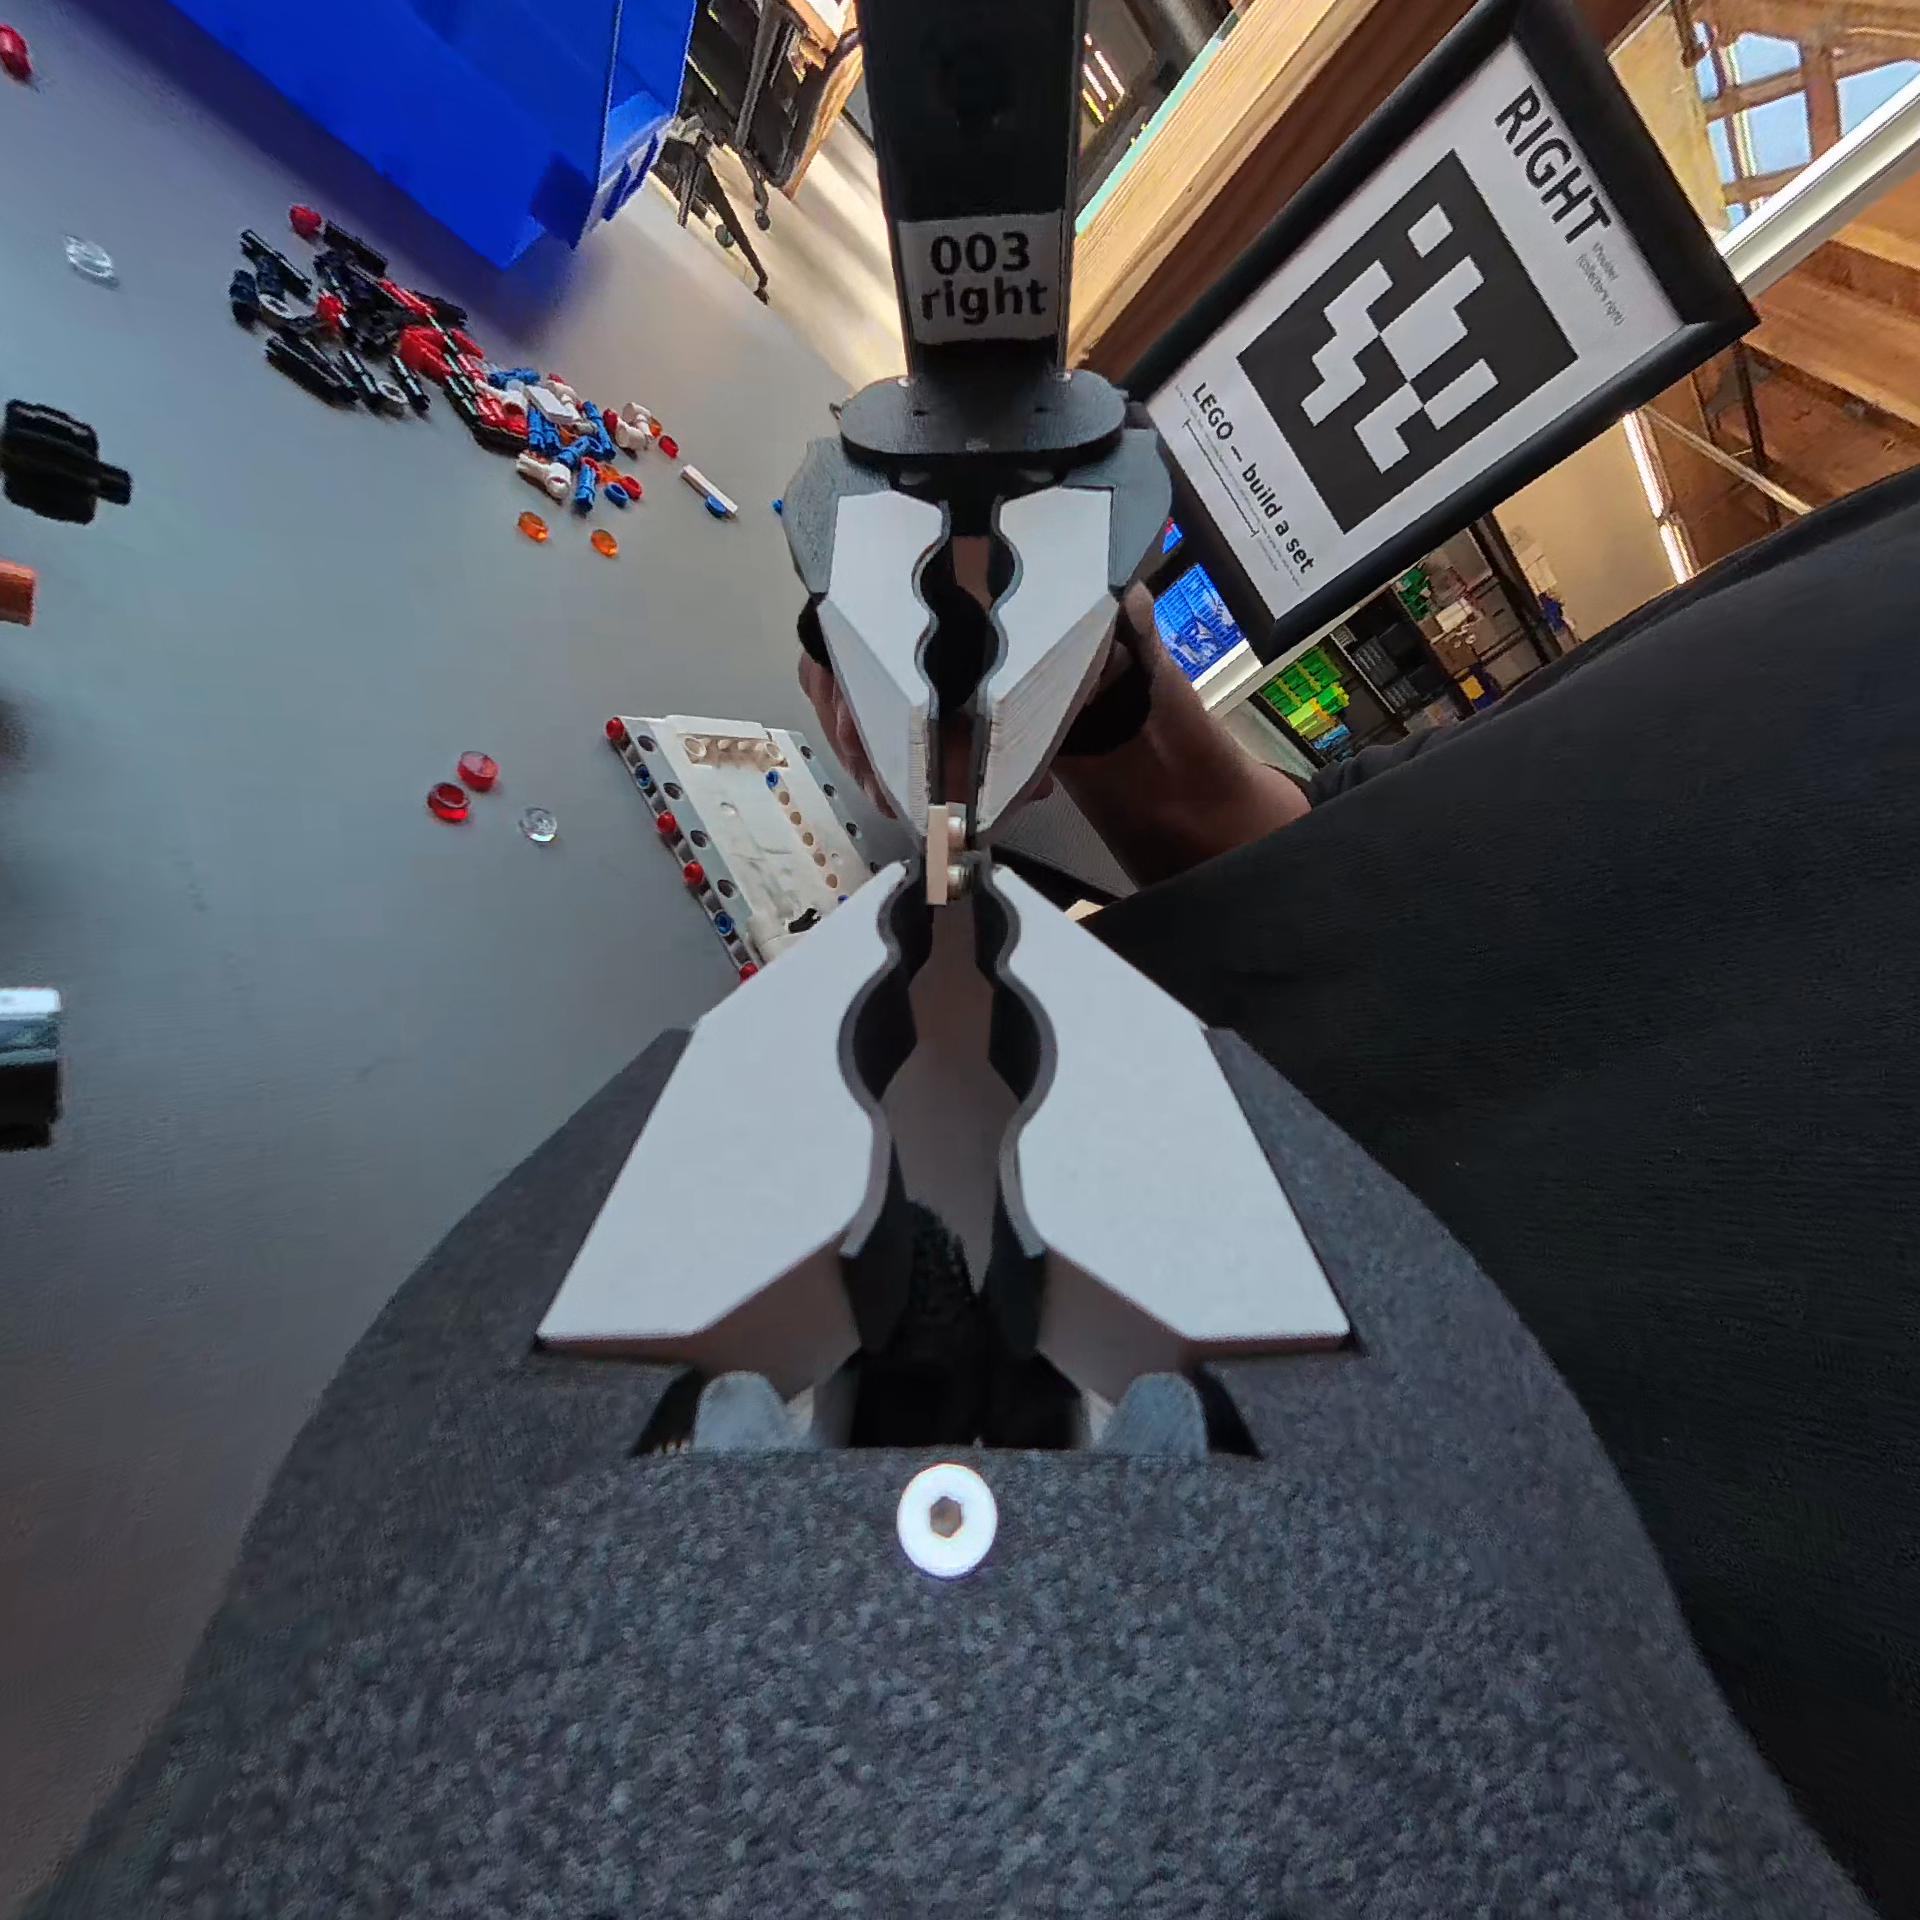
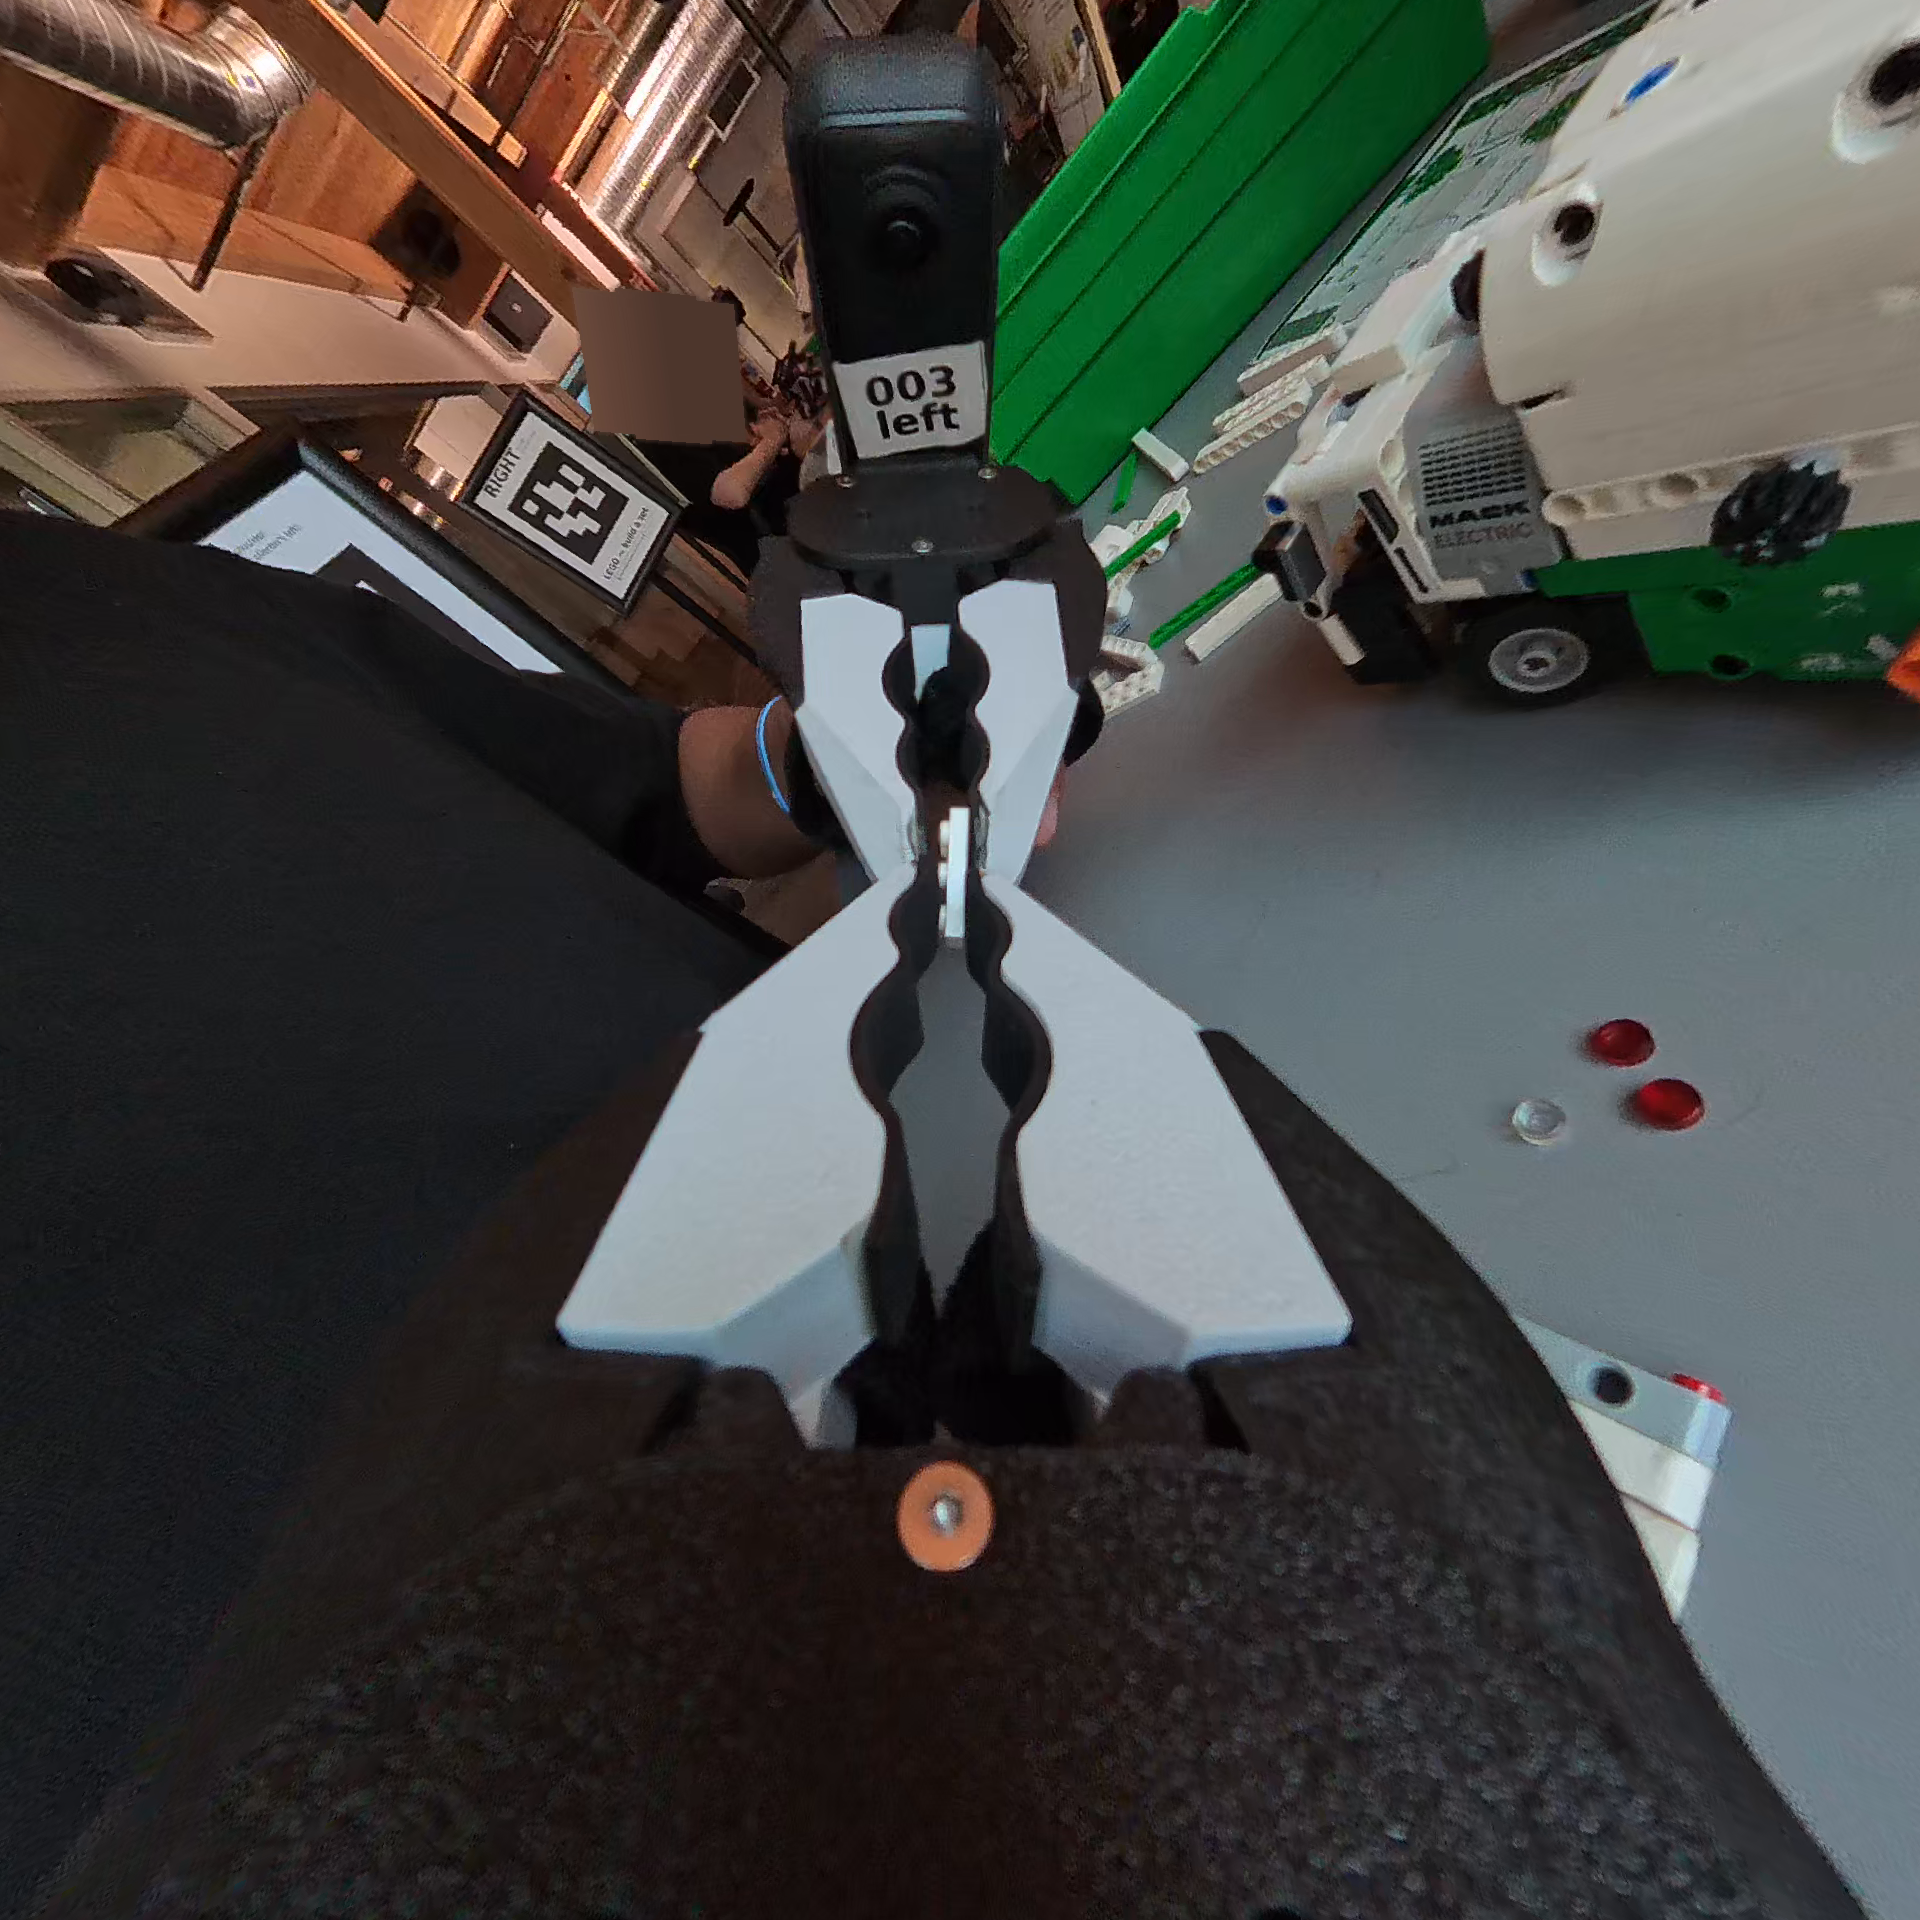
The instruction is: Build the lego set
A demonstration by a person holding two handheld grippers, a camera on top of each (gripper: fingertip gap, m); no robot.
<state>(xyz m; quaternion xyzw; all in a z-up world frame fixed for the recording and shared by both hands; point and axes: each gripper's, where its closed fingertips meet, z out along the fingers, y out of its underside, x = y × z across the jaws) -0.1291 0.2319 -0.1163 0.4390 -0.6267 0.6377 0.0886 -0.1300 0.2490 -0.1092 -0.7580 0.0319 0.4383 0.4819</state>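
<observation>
A small white piece (image 1: 948, 854) is held in mid-air between the two grippers, which are met tip to tip above the grey table (image 1: 343, 1039). The left gripper (image 1: 948, 883) is closed to a narrow gap on the near end of the piece, and the right gripper (image 2: 951, 914) is closed likewise on the opposite end, so the piece is pinched from both sides at once. In the right wrist view the piece (image 2: 954, 878) is seen edge-on, as a thin flat plate with a small metallic-looking bit beside it.

The piece is judged to be light, rigid plastic with smooth faces, so it is likely to slip or twist if the squeeze is eased. It is best taken on its flat faces near the end, with the joining end left free. Little force should be needed, but alignment will matter.

Much is hidden. The exact shape of the piece and whether it is one part or two being joined cannot be told, because the fingertips cover most of it. A partly built white panel (image 1: 743, 831) lies on the table behind the grippers, and a pile of loose parts (image 1: 436, 364) lies farther off. A white and green truck model (image 2: 1621, 416) is cut off by the frame edge.
</observation>
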